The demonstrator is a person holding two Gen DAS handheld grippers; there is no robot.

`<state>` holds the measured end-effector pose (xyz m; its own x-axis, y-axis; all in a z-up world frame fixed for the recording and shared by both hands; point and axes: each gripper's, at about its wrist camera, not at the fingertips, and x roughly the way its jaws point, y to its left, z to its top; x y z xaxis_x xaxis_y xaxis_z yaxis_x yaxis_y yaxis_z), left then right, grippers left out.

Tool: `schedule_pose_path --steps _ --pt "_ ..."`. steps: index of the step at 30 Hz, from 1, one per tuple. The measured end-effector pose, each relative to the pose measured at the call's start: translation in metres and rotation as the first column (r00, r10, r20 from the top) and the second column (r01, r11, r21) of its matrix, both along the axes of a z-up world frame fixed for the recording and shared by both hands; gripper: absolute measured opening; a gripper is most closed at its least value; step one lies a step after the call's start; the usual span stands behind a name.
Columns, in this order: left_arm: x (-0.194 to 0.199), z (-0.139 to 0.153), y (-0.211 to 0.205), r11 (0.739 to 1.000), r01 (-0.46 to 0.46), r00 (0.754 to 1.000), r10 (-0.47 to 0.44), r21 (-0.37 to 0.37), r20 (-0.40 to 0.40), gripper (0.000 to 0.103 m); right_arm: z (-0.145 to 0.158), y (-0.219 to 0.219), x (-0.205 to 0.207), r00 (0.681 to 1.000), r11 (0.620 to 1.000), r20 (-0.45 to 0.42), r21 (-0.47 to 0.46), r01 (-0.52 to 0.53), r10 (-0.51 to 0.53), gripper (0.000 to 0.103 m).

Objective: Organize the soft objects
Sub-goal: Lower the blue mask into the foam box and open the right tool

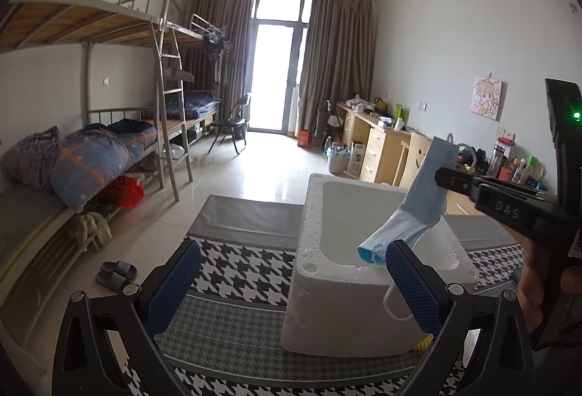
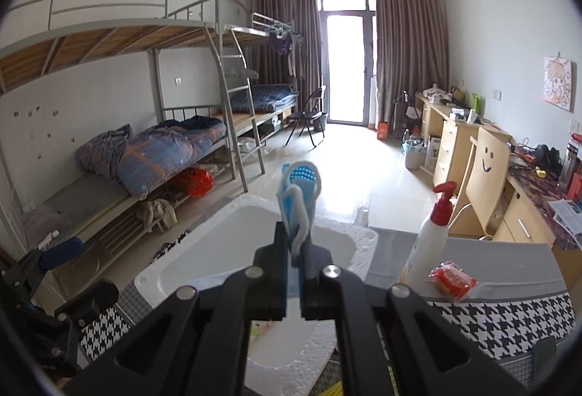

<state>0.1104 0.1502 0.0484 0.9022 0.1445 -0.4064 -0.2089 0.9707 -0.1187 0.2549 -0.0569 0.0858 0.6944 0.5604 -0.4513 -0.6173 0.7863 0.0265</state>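
Note:
A white foam box stands on the houndstooth-covered table; in the right wrist view it lies below my gripper. My right gripper is shut on a light blue sock and holds it above the box. In the left wrist view the sock hangs over the box's opening from the right gripper. My left gripper is open and empty, its blue pads either side of the box's near left corner.
A white pump bottle with a red top and a red packet stand on the table right of the box. A bunk bed is on the left, desks and a wooden chair on the right.

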Motion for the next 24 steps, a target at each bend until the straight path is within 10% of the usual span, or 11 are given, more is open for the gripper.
schedule_pose_path --steps 19,22,24 --pt "-0.004 -0.005 0.011 0.999 -0.019 1.0 0.019 -0.029 -0.005 0.102 -0.018 0.02 0.011 0.995 0.994 -0.088 -0.097 -0.048 0.04 0.008" --pt "-0.005 -0.006 0.012 0.999 -0.022 1.0 0.022 -0.033 -0.001 0.102 -0.021 0.025 0.011 0.992 0.991 -0.111 -0.118 -0.07 0.057 0.027" --pt "-0.006 -0.006 0.012 0.999 -0.021 1.0 0.021 -0.034 -0.001 0.102 -0.022 0.027 0.01 0.991 0.988 -0.114 -0.129 -0.082 0.067 0.058"
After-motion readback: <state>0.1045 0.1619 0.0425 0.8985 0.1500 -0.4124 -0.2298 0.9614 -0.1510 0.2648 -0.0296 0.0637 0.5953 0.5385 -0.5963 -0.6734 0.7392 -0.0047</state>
